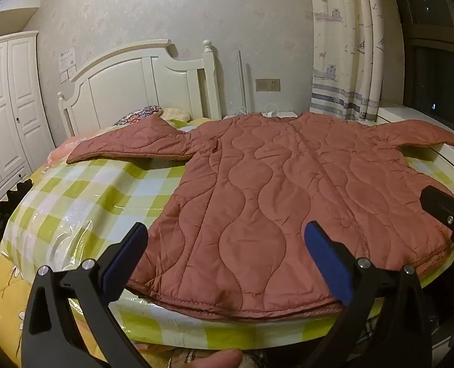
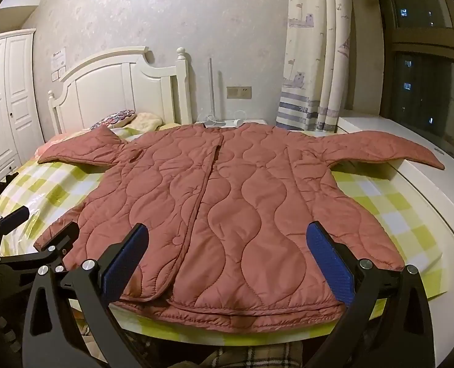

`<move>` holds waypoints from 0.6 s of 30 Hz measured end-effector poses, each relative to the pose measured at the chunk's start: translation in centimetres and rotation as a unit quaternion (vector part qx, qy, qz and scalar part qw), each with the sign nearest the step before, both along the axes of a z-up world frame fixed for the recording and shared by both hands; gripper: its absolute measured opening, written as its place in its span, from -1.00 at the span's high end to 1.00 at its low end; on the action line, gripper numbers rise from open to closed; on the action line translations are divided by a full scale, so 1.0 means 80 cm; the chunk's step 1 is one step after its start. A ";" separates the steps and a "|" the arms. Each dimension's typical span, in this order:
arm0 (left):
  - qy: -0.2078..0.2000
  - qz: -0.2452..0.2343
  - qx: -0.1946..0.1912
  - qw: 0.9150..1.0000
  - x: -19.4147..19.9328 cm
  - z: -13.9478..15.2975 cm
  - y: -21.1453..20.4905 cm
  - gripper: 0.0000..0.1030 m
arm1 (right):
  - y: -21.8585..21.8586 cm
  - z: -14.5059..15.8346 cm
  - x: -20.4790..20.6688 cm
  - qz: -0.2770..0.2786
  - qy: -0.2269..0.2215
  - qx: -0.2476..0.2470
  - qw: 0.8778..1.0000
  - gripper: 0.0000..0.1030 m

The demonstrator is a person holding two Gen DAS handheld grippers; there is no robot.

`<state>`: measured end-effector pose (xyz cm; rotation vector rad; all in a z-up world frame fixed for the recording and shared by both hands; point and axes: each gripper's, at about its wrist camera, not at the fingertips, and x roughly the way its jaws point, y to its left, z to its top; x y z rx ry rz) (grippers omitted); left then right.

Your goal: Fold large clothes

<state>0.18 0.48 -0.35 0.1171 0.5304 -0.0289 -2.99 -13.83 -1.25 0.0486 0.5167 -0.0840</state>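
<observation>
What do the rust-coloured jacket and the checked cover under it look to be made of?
Jacket: apparently padded synthetic fabric with a slight sheen; wavy stitched quilting puffs between the seams.
Checked cover: looks like plastic film over a green-and-white check; it shows glossy glare and crinkles near the edge. Whether cloth lies beneath is unclear.

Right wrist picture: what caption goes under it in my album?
Open right gripper hovers over a pink quilted jacket spread flat, sleeves out, on a checked bed.

wall notice (image 1: pixel 67 61) text too small, window (image 2: pixel 423 70) view dark, fingertip (image 1: pixel 217 359) cut off
</observation>
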 end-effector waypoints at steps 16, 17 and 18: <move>0.007 0.003 0.000 1.000 0.002 -0.006 0.000 -0.96 | -0.003 -0.006 0.002 0.004 0.008 0.015 1.000 -0.91; 0.008 0.004 0.000 1.000 0.002 -0.006 0.000 -0.96 | -0.004 -0.006 0.003 0.004 0.009 0.017 1.000 -0.91; 0.008 0.004 0.000 1.000 0.003 -0.006 0.001 -0.96 | -0.004 -0.006 0.003 0.004 0.010 0.017 1.000 -0.91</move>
